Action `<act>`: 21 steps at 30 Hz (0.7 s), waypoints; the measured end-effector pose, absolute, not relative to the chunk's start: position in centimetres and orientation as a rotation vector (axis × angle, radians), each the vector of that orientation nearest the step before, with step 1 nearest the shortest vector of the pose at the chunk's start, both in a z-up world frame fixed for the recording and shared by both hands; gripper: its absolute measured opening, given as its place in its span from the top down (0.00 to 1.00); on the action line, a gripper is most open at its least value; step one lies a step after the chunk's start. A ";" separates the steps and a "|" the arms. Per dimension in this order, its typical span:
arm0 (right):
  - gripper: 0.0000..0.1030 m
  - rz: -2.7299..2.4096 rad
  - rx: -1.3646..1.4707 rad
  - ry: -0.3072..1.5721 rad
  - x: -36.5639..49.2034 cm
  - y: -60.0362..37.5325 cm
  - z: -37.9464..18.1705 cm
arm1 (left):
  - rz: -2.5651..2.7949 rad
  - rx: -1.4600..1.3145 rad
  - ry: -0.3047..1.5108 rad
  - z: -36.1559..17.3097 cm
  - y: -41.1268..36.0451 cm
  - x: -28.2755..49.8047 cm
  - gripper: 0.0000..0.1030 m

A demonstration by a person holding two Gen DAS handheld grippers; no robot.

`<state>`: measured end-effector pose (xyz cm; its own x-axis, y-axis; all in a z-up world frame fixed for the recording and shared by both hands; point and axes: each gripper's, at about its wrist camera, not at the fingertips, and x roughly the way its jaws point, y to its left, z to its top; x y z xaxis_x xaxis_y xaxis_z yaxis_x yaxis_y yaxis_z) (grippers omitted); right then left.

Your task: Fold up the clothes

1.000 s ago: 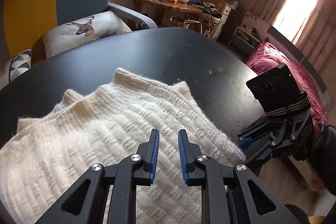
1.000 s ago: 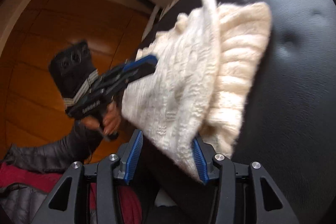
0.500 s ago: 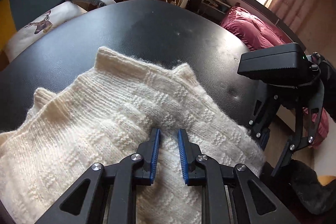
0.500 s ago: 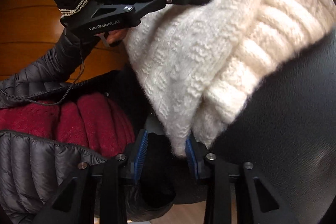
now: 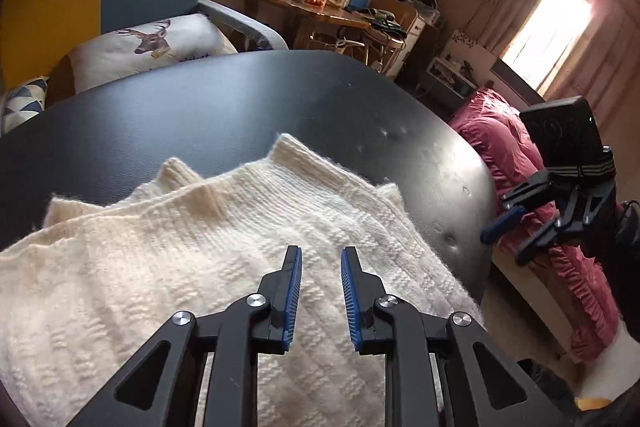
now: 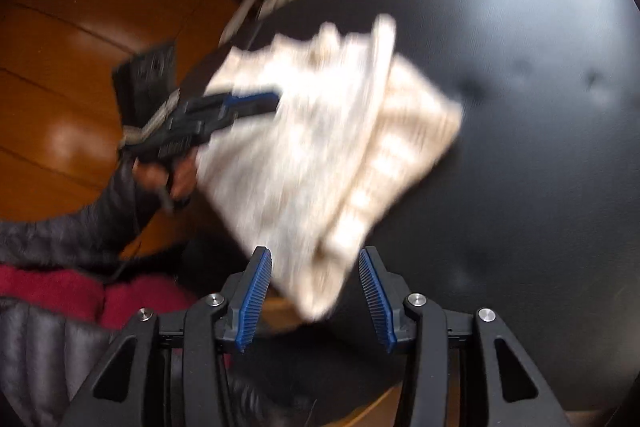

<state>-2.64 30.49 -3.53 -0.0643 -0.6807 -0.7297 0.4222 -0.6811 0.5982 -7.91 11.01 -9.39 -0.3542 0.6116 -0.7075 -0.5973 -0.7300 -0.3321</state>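
A folded cream knit sweater (image 5: 192, 267) lies on a black table (image 5: 248, 107), directly beneath and ahead of the left gripper (image 5: 320, 255), whose jaws stand slightly apart over the knit with nothing between them. The ribbed edge points away from that gripper, toward the far side of the table. The right gripper (image 6: 314, 259), jaws spread wide, frames the sweater's near corner, which overhangs the table edge; blur hides any contact. The sweater's long axis cannot be told.
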 end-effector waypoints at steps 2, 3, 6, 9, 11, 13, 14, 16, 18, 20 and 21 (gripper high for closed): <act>0.55 -1.929 1.422 -0.312 -4.7 29.3 -3.6 | 2.141 -1.116 0.005 -9.5 10.6 -8.0 0.79; 0.55 -1.963 1.435 -0.312 -5.9 28.5 -4.0 | 2.141 -1.115 0.024 -9.6 10.5 -7.8 0.79; 0.55 -2.065 1.474 -0.310 -9.5 26.1 -5.4 | 2.143 -1.098 0.092 -10.1 11.1 -7.3 0.79; 0.55 -2.121 1.504 -0.205 -10.9 23.7 -7.0 | 2.128 -1.124 0.126 -11.5 12.6 -8.0 0.79; 0.59 -2.182 1.505 0.084 -10.2 23.3 -8.1 | 2.123 -1.176 0.073 -13.1 13.2 -8.9 0.78; 0.59 -2.238 1.462 0.116 -9.8 23.8 -8.1 | 2.132 -1.195 -0.032 -14.2 13.6 -9.7 0.79; 0.59 -2.257 1.470 0.076 -9.9 24.5 -8.3 | 2.142 -1.188 -0.036 -14.2 13.9 -9.7 0.79; 0.58 -2.289 1.477 0.010 -10.1 25.7 -8.4 | 2.161 -1.186 -0.056 -14.2 14.8 -9.8 0.79; 0.58 -2.315 1.475 -0.044 -10.2 26.6 -8.4 | 2.181 -1.181 -0.069 -14.0 15.5 -9.8 0.78; 0.58 -2.317 1.479 -0.132 -10.3 27.4 -8.4 | 2.195 -1.187 -0.132 -13.2 14.8 -9.6 0.78; 0.57 -2.317 1.487 -0.176 -10.3 27.7 -8.3 | 2.201 -1.190 -0.164 -12.9 14.5 -9.5 0.78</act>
<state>-10.26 27.73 -8.27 -0.3672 -0.3801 -0.8489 0.2476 -0.9197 0.3047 -9.47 14.47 -12.85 -0.3989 0.5764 -0.7132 -0.4641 -0.7977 -0.3851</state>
